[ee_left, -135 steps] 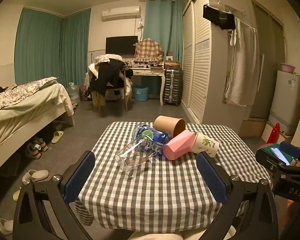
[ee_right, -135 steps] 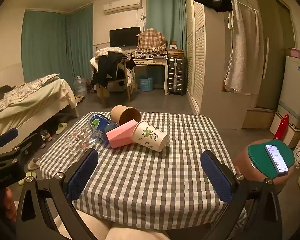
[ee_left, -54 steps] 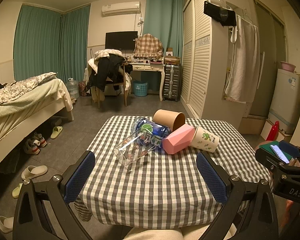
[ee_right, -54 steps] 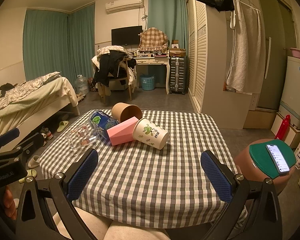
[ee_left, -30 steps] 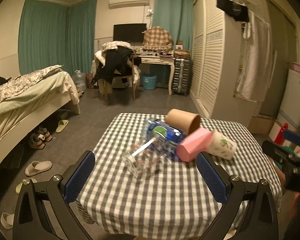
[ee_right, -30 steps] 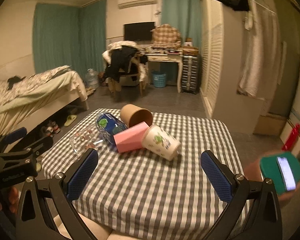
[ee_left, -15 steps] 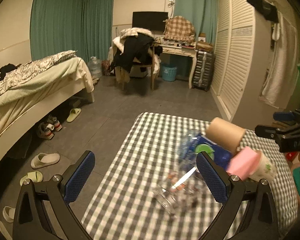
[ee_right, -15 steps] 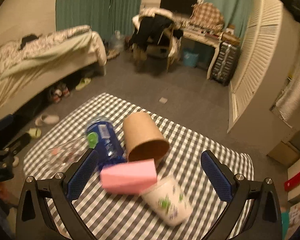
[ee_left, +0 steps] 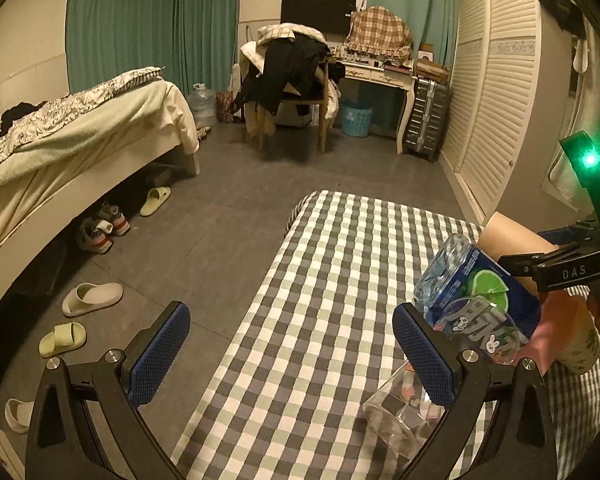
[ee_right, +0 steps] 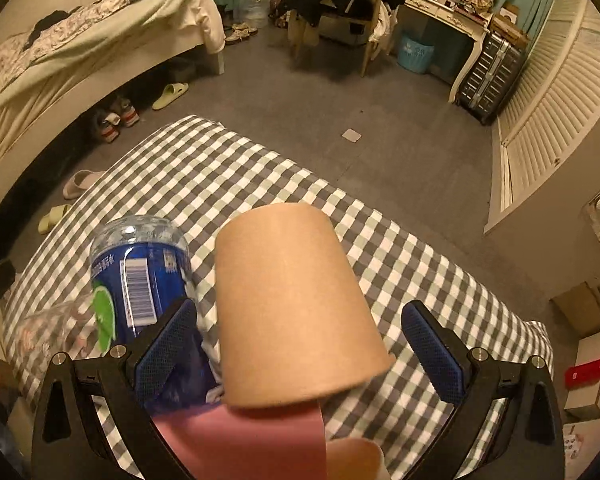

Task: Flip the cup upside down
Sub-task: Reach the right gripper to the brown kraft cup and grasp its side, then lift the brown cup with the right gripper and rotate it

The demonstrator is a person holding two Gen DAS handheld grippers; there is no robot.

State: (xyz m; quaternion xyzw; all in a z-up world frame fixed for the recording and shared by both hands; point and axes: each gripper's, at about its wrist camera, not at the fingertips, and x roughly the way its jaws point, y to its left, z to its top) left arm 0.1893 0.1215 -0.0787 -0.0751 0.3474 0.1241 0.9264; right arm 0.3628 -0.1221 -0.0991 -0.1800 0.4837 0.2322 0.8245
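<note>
On the checked tablecloth (ee_right: pixel 400 252), the brown paper cup (ee_right: pixel 288 300) is now framed closely by the right gripper (ee_right: pixel 300 344), fingers spread and ungrasped. The left gripper (ee_left: pixel 288 352), swung left, is held open and empty.

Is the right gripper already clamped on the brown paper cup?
No: the right gripper is open, its pads apart on either side of the brown paper cup.

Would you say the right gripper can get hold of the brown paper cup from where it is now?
Probably yes. The right gripper is open with the brown cup lying on its side between the fingers, neither pad touching yet. The blue bottle crowds the left finger, so closing may nudge it.
</note>
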